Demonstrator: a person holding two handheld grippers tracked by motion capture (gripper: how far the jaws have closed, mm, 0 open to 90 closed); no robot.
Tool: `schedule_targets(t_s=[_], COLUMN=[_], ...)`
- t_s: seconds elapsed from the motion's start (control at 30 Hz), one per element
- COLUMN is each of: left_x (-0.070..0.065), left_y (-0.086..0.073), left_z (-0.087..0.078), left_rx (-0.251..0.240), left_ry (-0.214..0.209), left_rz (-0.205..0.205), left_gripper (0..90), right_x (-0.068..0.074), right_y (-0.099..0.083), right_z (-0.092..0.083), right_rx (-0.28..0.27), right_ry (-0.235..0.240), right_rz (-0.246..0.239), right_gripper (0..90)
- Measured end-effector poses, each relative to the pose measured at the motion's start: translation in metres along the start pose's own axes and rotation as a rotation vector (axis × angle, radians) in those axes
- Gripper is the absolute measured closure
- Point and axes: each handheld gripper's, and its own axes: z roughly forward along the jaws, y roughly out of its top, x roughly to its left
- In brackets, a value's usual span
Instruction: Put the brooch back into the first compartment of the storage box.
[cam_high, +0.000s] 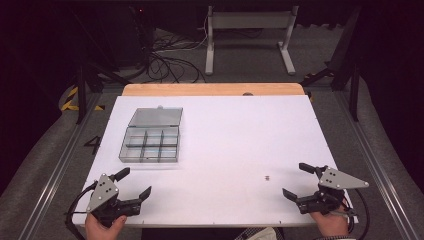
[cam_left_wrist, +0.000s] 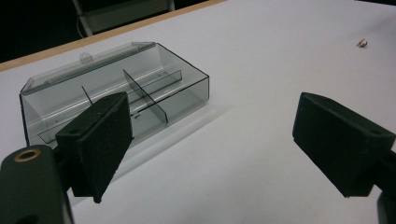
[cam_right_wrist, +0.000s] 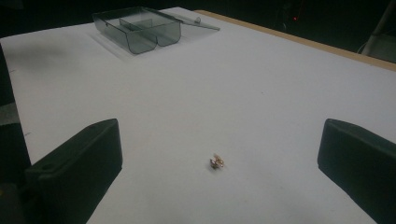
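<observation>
1. Small metal piece (cam_right_wrist: 216, 161): a tiny brass-coloured item lying loose on the white table (cam_high: 240, 150), at about 4 o'clock from the table's middle in the high view (cam_high: 268, 177). Too small to tell its exact shape. It sits just ahead of the right gripper (cam_high: 299, 181) and between its jaw lines in the right gripper view.
2. Right gripper: released, jaws spread wide, nothing between them, held low near the table's 5 o'clock corner.
3. Left gripper (cam_high: 135, 183): released as well, jaws wide apart and empty, near the 7 o'clock corner, facing the box.
4. Compartment box (cam_high: 150, 144): clear grey plastic with dividers, at 10 o'clock on the table, well apart from the small piece. Its lid (cam_high: 156, 117) is folded back flat toward 12 o'clock. The compartments look empty, though the far ones are hard to judge.
5. Step in hand, as judged: picking up the small piece with the right gripper, likely for the box.
6. Handling advice: bring the jaws down on both sides of the piece, tips almost touching the table, and close slowly so it is pinched rather than flicked away. Keep it centred on the pads; something this small could slip out or roll.
</observation>
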Motion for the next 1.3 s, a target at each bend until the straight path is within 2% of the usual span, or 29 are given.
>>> schedule_targets(t_s=[0.07,0.1,0.27,0.43,0.67,0.73,0.83,1.07,1.1,1.13,1.17,1.3], left_x=[0.000,-0.001,-0.004,-0.008,-0.010,-0.011,-0.012,-0.014,-0.013,-0.014,-0.014,-0.015], left_y=[0.001,0.004,0.012,0.019,0.028,0.031,0.034,0.038,0.038,0.039,0.039,0.041], left_z=[0.001,0.004,0.009,0.015,0.019,0.021,0.023,0.025,0.025,0.025,0.026,0.029], left_rx=[0.000,0.001,0.003,0.009,0.007,0.007,0.008,0.009,0.007,0.008,0.010,0.010], left_ry=[0.001,-0.003,-0.020,-0.034,-0.056,-0.064,-0.068,-0.080,-0.079,-0.082,-0.083,-0.103], left_rz=[0.006,-0.015,-0.019,0.000,0.007,-0.004,0.007,0.001,0.011,0.003,0.014,0.014], left_gripper=[12.9,13.0,13.4,13.5,13.4,13.5,13.5,13.6,13.6,13.6,13.7,13.7], right_x=[0.000,0.000,0.000,-0.001,-0.001,-0.001,-0.001,-0.001,-0.001,-0.001,-0.001,-0.001], right_y=[0.000,0.000,0.000,0.000,-0.001,-0.001,-0.001,-0.001,-0.001,-0.001,-0.001,-0.001], right_z=[0.000,0.000,0.001,0.001,0.001,0.002,0.002,0.002,0.002,0.002,0.002,0.002], right_rx=[0.002,0.003,0.004,0.005,0.008,0.010,0.013,0.012,0.012,0.011,0.012,0.012], right_ry=[-0.001,-0.001,0.001,0.004,0.007,0.008,0.008,0.010,0.011,0.011,0.011,0.010], right_rz=[-0.001,0.000,0.000,0.001,0.003,0.004,0.003,0.005,0.005,0.005,0.004,0.005], right_gripper=[0.7,0.7,0.7,0.7,0.7,0.7,0.7,0.7,0.7,0.7,0.6,0.7])
